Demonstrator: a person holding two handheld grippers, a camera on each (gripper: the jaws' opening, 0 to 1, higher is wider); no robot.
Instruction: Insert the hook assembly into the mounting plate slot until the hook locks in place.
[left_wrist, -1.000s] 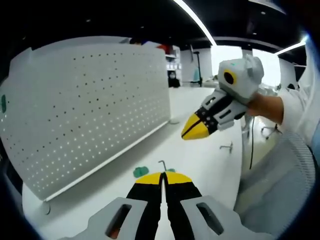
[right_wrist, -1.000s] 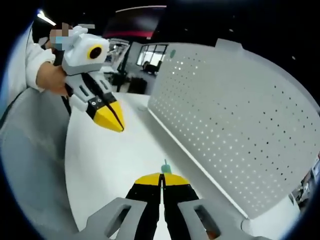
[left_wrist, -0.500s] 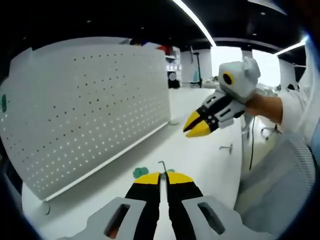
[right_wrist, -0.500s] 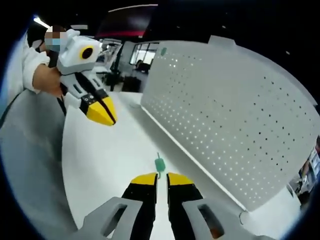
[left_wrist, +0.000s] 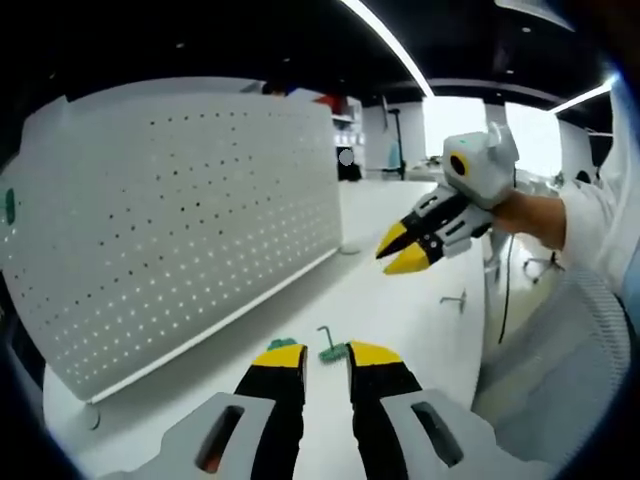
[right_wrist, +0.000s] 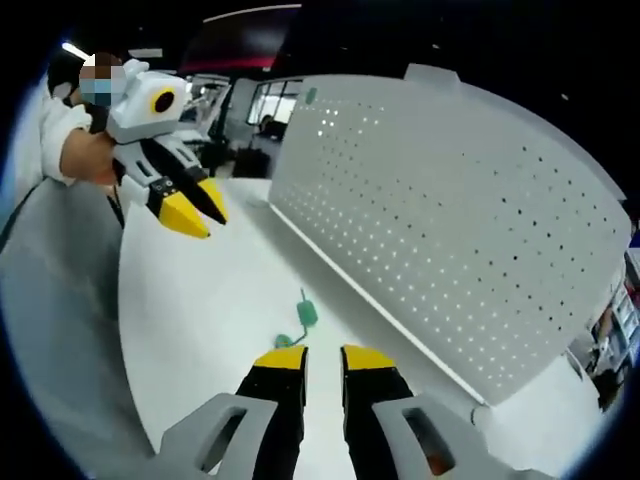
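Right now both claws are open and hold nothing. In the left gripper view the left claw (left_wrist: 326, 352) sits at the bottom centre with its yellow tips parted, and the hook (left_wrist: 329, 343), a thin bent wire on a small green base, lies on the white desk (left_wrist: 400, 310) just ahead of the gap. A second small wire hook (left_wrist: 455, 297) lies further right on the desk. The pegboard (left_wrist: 190, 220) stands upright across the left half of the frame. In the right gripper view the right claw (right_wrist: 323, 355) is likewise parted at the bottom centre, with the hook (right_wrist: 305, 312) a little ahead of it and the pegboard (right_wrist: 450, 230) filling the right side. The hook looks light and stiff, likely to skid on the smooth desk; the green base seems the safest place to pinch, leaving the wire end free for the holes.
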